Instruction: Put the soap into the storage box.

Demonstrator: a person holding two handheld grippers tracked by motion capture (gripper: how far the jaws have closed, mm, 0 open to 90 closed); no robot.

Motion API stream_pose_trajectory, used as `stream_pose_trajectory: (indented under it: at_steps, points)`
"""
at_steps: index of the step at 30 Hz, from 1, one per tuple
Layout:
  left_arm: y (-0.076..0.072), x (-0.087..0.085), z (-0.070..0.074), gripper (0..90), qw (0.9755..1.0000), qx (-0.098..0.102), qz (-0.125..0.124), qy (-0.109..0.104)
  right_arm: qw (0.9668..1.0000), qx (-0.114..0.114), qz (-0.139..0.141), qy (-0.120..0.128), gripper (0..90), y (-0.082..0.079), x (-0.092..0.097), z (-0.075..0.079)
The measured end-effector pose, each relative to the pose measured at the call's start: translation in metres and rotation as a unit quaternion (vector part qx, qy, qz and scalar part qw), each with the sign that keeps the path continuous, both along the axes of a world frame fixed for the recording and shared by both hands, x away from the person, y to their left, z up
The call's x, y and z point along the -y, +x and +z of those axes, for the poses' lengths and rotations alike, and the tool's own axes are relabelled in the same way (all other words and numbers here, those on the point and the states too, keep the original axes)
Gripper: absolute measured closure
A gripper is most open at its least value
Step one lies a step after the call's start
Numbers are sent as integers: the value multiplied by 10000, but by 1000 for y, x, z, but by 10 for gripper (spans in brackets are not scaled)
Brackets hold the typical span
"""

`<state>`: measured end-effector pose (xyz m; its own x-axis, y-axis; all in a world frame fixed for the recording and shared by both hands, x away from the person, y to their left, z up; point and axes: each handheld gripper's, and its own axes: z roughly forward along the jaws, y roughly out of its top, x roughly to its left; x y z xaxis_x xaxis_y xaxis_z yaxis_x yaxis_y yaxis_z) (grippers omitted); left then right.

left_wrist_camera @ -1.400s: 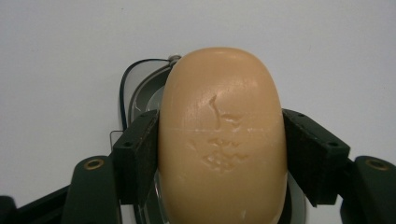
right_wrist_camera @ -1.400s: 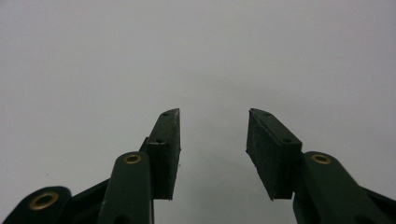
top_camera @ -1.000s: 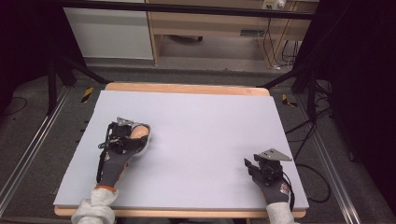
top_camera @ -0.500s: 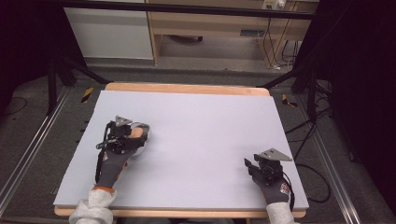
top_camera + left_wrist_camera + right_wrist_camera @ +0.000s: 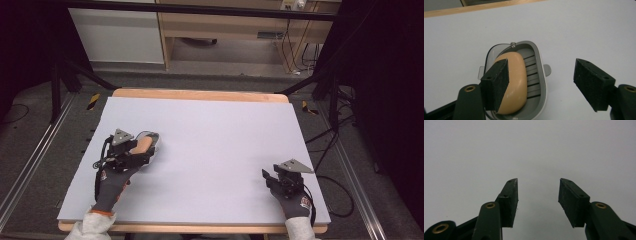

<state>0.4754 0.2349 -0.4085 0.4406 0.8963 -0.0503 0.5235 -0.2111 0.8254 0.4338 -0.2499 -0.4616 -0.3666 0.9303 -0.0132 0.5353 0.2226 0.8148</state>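
A tan bar of soap [image 5: 515,75] lies in a grey ribbed soap dish [image 5: 534,65] on the pale table top. In the high view the dish [image 5: 154,138] and the soap [image 5: 143,145] sit at the table's left. My left gripper [image 5: 541,75] is open just above them: one jaw overlaps the near end of the soap and the other stands over bare table beside the dish. It holds nothing. In the high view the left gripper [image 5: 140,152] comes from a gloved hand. My right gripper [image 5: 538,182] is open and empty over bare table, and in the high view the right gripper [image 5: 267,176] is near the front right corner.
The table [image 5: 220,135] has a wooden rim at back and front. Beyond it are a dark stand frame, cables on the floor at the right and a wooden shelf unit [image 5: 225,25] at the back.
My left gripper has drawn back slightly toward the front edge while the soap dish stays in place. The right gripper has not moved.
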Motion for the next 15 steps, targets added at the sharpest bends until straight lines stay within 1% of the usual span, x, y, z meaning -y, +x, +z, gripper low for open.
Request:
stream_pose_trajectory:
  at_steps: [6, 8, 12, 13, 15]
  points:
    - [-13, -11, -10, 267, 9999, 64, 81, 82, 9999, -28, -110, 3, 461, 0, 2, -1]
    - [-16, -15, -13, 266, 9999, 69, 119, 45, 9999, 11, -158, -29, 450, 0, 4, -2]
    - [-23, -20, -17, 260, 9999, 78, 106, 48, 9996, 1, -265, -65, 428, 0, 6, -2]
    - [-25, -21, -17, 257, 9999, 91, 92, 102, 9996, 16, -278, -109, 426, -1, 7, -3]
    - [-30, -23, -19, 252, 9998, 111, 88, 124, 9994, 8, -319, -117, 426, -1, 8, -4]
